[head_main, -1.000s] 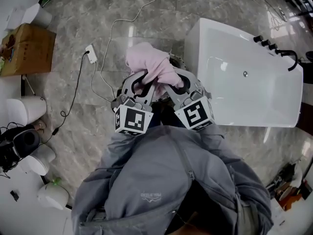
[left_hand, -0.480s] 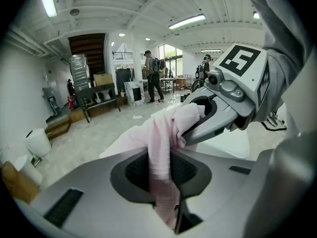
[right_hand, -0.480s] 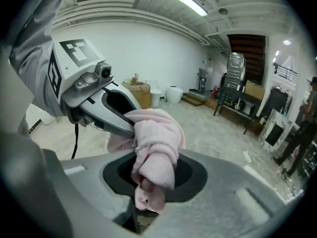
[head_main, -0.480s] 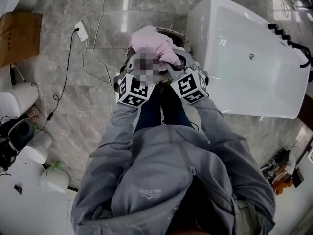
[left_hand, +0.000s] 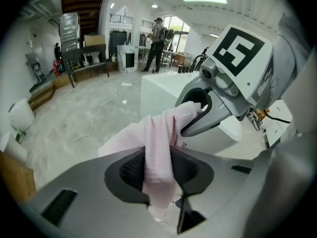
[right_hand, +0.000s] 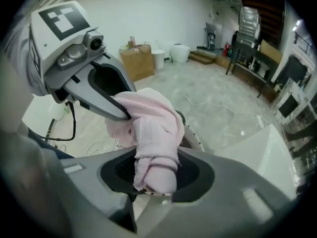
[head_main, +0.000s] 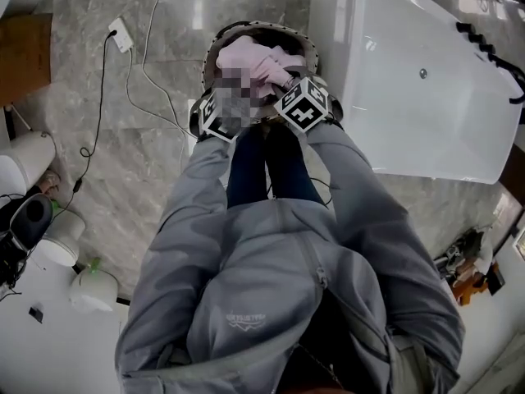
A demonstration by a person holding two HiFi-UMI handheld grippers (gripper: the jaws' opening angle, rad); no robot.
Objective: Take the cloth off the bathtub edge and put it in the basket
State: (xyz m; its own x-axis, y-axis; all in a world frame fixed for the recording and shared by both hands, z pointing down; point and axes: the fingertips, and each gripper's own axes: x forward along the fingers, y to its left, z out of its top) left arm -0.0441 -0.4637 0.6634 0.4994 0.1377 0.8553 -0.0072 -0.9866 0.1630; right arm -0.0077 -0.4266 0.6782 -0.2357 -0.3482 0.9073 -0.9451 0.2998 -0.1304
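Observation:
The pink cloth (head_main: pixel 256 58) hangs bunched between both grippers, inside the rim of the round basket (head_main: pixel 212 49) on the floor beside the white bathtub (head_main: pixel 426 130). My left gripper (head_main: pixel 239 89) points steeply down and is shut on one end of the cloth (left_hand: pixel 158 148), which is pinched between its pads. My right gripper (head_main: pixel 279 80) is shut on a rolled bundle of the cloth (right_hand: pixel 154 133). The two grippers sit close together, tips nearly meeting over the basket. The basket's rim (right_hand: pixel 192 134) shows just behind the cloth in the right gripper view.
The tub's long wall (left_hand: pixel 161 90) stands right of the basket. A white cable and power strip (head_main: pixel 120 33) trail over the marble floor to the left. A cardboard box (head_main: pixel 23 56) and white containers (head_main: pixel 20 161) line the left side. My legs (head_main: pixel 267 171) stand just behind the basket.
Both grippers have sunk straight down with the cloth and tipped more steeply. The cloth was held above the basket; now it is inside the rim.

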